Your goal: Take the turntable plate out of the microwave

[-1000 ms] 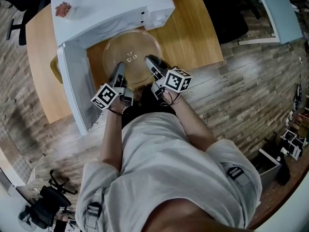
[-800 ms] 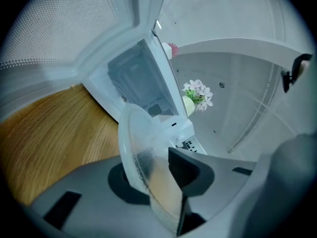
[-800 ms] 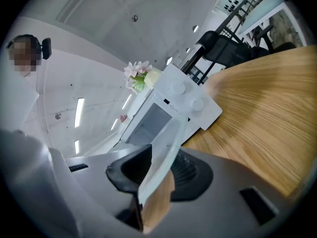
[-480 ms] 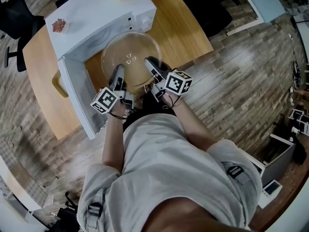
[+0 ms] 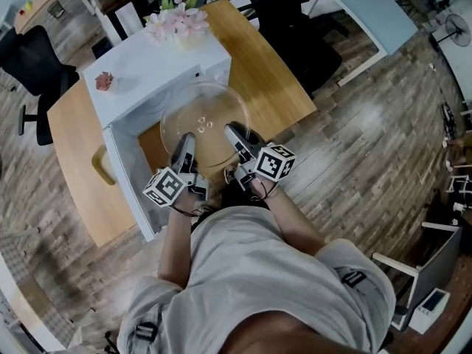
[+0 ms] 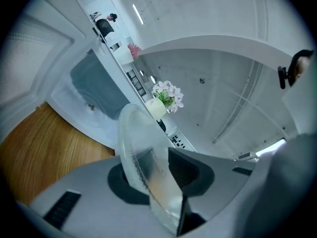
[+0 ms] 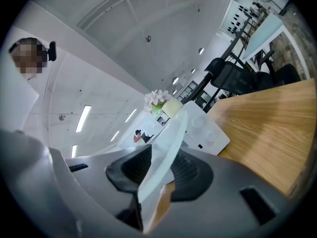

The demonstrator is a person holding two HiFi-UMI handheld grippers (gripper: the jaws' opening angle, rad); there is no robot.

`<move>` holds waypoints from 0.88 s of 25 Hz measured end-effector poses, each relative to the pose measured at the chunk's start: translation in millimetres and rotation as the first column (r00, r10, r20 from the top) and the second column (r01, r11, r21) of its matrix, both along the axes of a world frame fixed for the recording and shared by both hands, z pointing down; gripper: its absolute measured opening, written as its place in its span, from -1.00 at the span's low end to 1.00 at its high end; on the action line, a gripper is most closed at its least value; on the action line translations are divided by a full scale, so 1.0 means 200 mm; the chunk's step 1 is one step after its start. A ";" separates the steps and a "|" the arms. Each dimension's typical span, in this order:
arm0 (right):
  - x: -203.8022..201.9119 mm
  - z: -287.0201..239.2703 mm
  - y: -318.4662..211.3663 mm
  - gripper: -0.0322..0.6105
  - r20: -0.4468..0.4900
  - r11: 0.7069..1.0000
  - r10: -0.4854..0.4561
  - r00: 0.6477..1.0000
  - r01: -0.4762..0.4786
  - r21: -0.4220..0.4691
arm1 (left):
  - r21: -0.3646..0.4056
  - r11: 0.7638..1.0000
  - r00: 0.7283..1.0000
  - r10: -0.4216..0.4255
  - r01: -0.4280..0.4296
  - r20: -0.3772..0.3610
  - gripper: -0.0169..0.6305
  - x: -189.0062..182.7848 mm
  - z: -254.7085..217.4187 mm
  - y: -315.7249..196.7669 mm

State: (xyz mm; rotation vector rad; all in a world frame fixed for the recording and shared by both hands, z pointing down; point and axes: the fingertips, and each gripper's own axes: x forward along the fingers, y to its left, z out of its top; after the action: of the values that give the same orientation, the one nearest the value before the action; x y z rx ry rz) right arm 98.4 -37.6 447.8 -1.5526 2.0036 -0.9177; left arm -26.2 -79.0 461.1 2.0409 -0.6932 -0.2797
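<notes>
Turntable plate (image 5: pixel 206 115) is higher vs 1 s ago, in front of microwave (image 5: pixel 147 76). Left gripper (image 5: pixel 184 143) & right gripper (image 5: pixel 234 133) jaws, approx. half open, each clamp its near rim.

Turntable plate (image 5: pixel 205 120) before microwave (image 5: pixel 147 76)

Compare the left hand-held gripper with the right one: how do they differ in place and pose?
The left hand-held gripper grips the near-left rim of the glass turntable plate, beside the open microwave door; the right hand-held gripper grips its near-right rim, on the wooden table side. In the head view the left one points nearly straight up the picture, while the right one slants to the upper left. Both are shut on the plate's rim.
</notes>
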 end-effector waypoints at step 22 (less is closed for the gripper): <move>0.11 -0.62 -0.07 -0.52 -0.115 0.971 0.083 0.990 -0.055 0.233 | 0.242 0.968 0.994 0.080 -0.060 -0.075 -0.59 0.14 -0.63 -0.13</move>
State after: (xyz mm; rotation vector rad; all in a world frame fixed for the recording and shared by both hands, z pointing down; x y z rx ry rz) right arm 120.5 -50.8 324.3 -1.5695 2.0432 -0.5515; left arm 1.2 -105.8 336.0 2.2636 -0.5550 -0.4239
